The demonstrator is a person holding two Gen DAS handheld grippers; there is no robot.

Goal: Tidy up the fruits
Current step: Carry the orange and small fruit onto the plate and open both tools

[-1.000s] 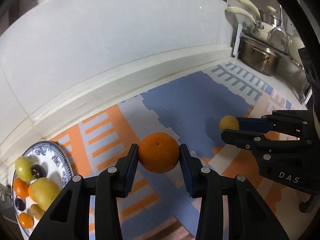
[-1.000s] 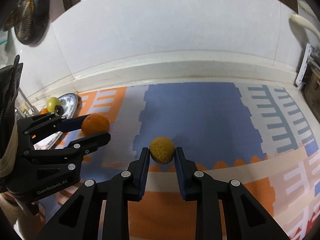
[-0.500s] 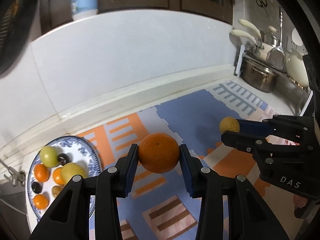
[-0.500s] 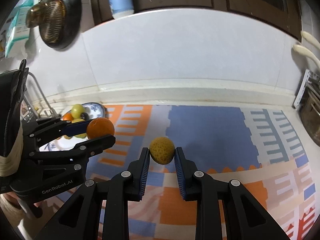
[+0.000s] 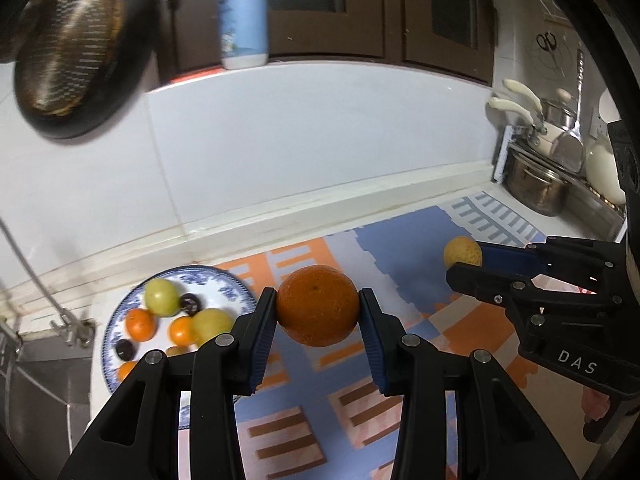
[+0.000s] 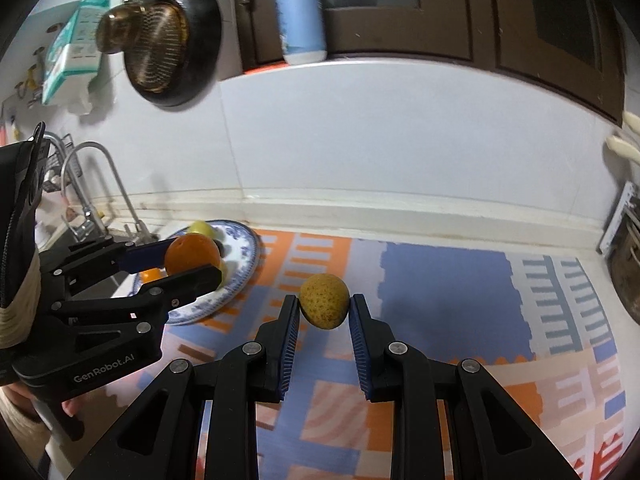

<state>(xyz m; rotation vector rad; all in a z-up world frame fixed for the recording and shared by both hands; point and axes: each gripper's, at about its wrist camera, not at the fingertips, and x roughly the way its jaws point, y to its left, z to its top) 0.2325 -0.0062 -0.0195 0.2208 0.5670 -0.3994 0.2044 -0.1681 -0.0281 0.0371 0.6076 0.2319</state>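
Observation:
My left gripper (image 5: 318, 312) is shut on an orange (image 5: 318, 305) and holds it in the air above the patterned mat (image 5: 412, 248). The orange also shows in the right wrist view (image 6: 193, 254). My right gripper (image 6: 325, 308) is shut on a speckled yellow fruit (image 6: 325, 300), also lifted; it shows in the left wrist view (image 5: 462, 251). A blue-and-white plate (image 5: 224, 286) at the left holds several fruits: green, yellow, small orange and dark ones. The plate also shows in the right wrist view (image 6: 246, 258), partly behind the left gripper.
A sink with a tap (image 6: 100, 184) lies left of the plate. Steel pots (image 5: 536, 188) stand at the right end of the counter. A white tiled wall (image 5: 320, 132) runs behind, with a blue bottle (image 5: 244, 20) on its ledge and a hanging pan (image 5: 76, 48).
Both grippers have risen and tilted up with their fruits. The plate has come further into view and sits closer to the left gripper.

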